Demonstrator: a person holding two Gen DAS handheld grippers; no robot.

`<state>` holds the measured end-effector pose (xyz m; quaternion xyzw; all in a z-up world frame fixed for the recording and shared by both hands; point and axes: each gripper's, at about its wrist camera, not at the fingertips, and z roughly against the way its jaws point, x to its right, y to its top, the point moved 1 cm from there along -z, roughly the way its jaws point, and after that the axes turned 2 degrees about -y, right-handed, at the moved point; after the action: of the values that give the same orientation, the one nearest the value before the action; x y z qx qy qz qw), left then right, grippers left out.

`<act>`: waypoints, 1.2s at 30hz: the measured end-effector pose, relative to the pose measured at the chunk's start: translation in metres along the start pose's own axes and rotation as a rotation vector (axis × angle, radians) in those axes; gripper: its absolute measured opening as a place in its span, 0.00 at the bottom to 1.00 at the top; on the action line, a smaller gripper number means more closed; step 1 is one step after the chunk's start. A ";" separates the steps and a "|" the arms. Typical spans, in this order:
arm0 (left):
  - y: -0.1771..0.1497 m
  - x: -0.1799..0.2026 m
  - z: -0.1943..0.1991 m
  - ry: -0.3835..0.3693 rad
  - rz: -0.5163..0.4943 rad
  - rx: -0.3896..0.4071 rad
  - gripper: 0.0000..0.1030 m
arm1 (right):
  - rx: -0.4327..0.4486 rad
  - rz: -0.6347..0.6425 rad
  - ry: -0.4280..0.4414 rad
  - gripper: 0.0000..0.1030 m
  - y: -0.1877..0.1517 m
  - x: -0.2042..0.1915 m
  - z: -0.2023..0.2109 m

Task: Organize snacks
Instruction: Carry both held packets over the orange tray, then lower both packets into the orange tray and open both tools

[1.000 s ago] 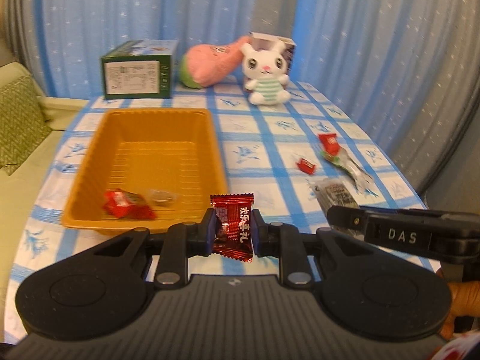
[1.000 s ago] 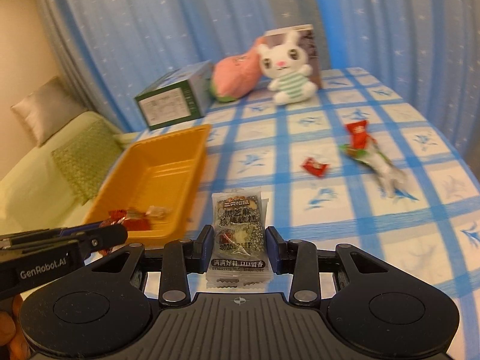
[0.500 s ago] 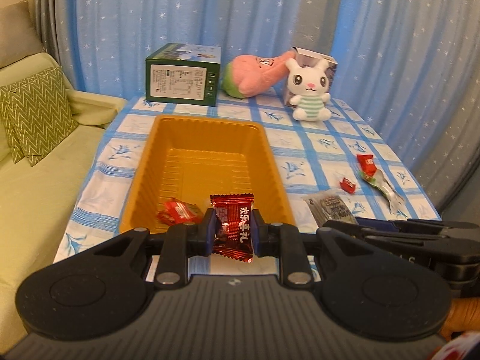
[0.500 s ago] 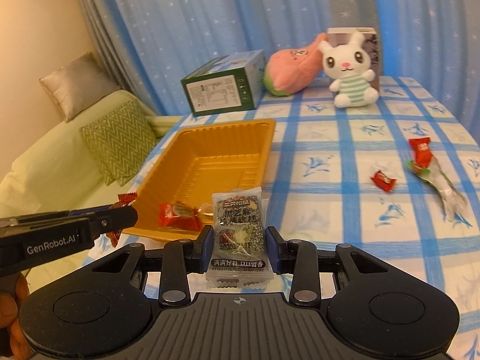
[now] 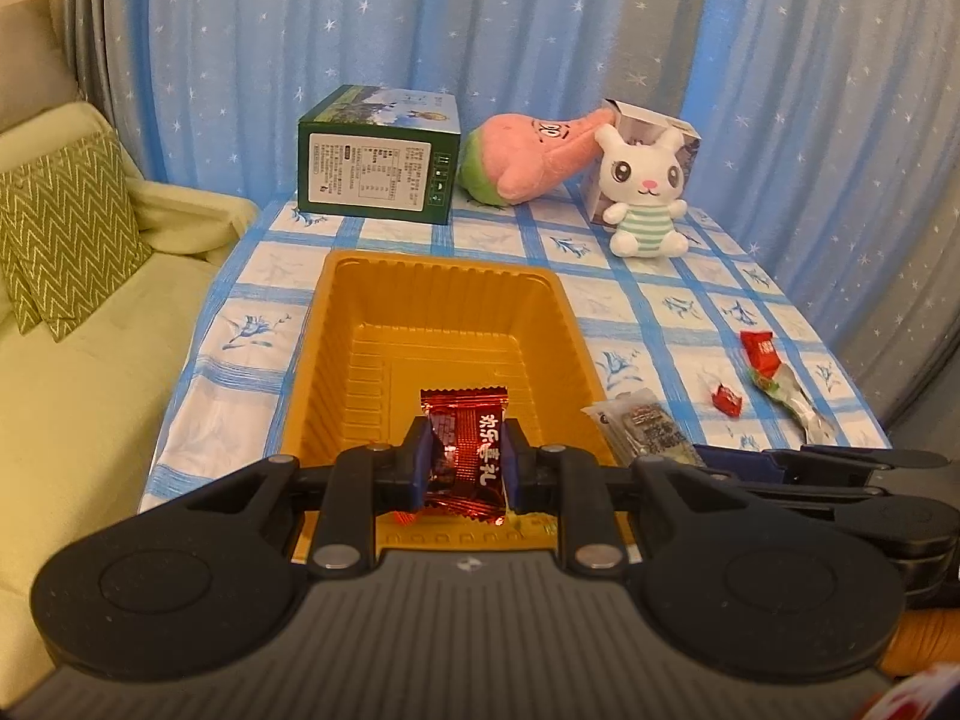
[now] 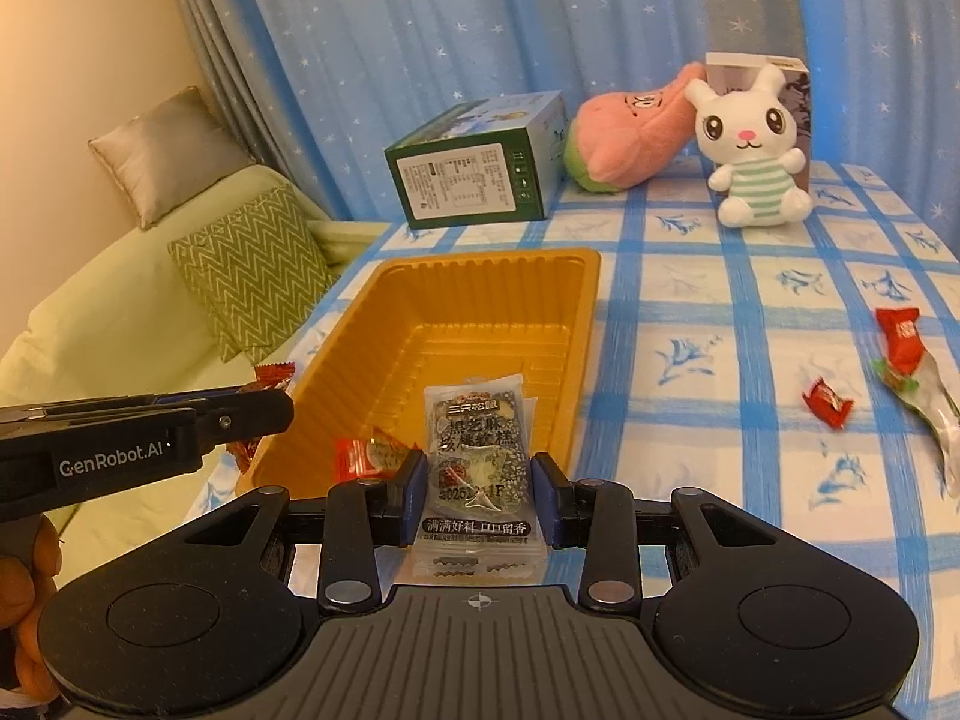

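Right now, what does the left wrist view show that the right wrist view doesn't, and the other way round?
Only the left wrist view shows the left gripper from behind, shut on the red candy over the orange tray. Only the right wrist view shows the right gripper shut on the sesame snack pack, a wrapped candy lying in the tray, and a beige cushion. Both show the tray, green box, plush rabbit and loose snacks on the tablecloth.

Blue star-dotted curtains back a pale green sofa holding a zigzag cushion.

Red candy half hidden behind right tool.
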<state>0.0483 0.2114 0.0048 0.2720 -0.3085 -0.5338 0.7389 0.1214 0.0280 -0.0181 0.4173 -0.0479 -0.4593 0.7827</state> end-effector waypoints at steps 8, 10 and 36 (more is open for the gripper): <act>0.020 -0.018 -0.029 -0.005 -0.011 -0.039 0.20 | -0.004 0.005 -0.005 0.36 0.020 0.000 -0.028; 0.022 -0.021 -0.038 -0.003 -0.017 -0.054 0.20 | -0.010 0.009 -0.002 0.36 0.022 -0.001 -0.034; 0.019 -0.038 -0.061 0.022 0.010 -0.089 0.27 | -0.040 -0.014 -0.004 0.36 0.021 0.009 -0.055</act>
<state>0.0967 0.2580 -0.0281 0.2433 -0.2779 -0.5403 0.7561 0.1658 0.0600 -0.0419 0.4010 -0.0372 -0.4663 0.7876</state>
